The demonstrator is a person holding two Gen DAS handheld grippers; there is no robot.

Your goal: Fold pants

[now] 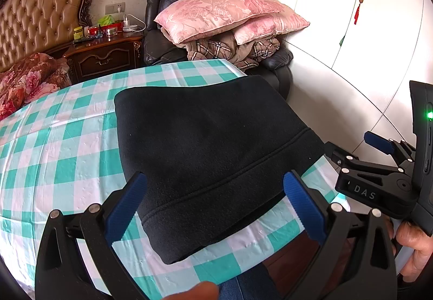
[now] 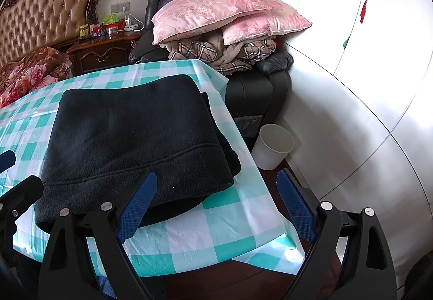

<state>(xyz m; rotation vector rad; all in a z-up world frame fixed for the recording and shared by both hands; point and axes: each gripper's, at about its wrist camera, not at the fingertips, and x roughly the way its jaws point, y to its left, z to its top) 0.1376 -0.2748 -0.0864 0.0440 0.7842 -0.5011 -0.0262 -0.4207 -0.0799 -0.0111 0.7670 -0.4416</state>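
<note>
Clearly, I am near the end of the fold. Starting at my left, the left gripper [image 1: 213,208] hangs with its blue pads spread wide and nothing between them; the black fleece pants [image 1: 213,153] lie just ahead of it, their stitched hem band running across between the two pads without touching either, as far as I can tell. The pants sit as a compact, several-layer bundle on the teal-and-white checked tablecloth [image 1: 54,153], close to the near right corner of the table.

Moving right, the right gripper [image 2: 216,205] is likewise parted and empty. Its left pad overlaps the bundle's near right corner in the wrist view, though I cannot tell whether it touches; its right pad hangs past the table edge, above the floor, with a white waste bin [image 2: 273,145] beyond it.

My judgement: the folding itself looks done, or one halving short. A lower layer pokes out on the bundle's right side, ahead of my right tool, so the next move calls for squaring that edge, or backing both tools away.
</note>
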